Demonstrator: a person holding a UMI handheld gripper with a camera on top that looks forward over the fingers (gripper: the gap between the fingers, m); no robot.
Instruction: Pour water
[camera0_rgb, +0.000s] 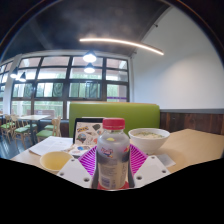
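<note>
I hold my gripper (112, 163) level, fingers pointing straight ahead over the table (195, 145). Both magenta pads (90, 160) press the sides of a clear water bottle (112, 152) with a red cap, gripped upright between them. Just beyond it, right of the cap, a white bowl (150, 138). Left, a small cup of yellow liquid (55, 160) near the table's front edge.

My gripper (112, 163) shows two fingers at the bottom of my view, pale grey-white blocky tips. Each finger carries a magenta pad (89, 160) on its inner face. No cables, screws or markings discernible.
</note>
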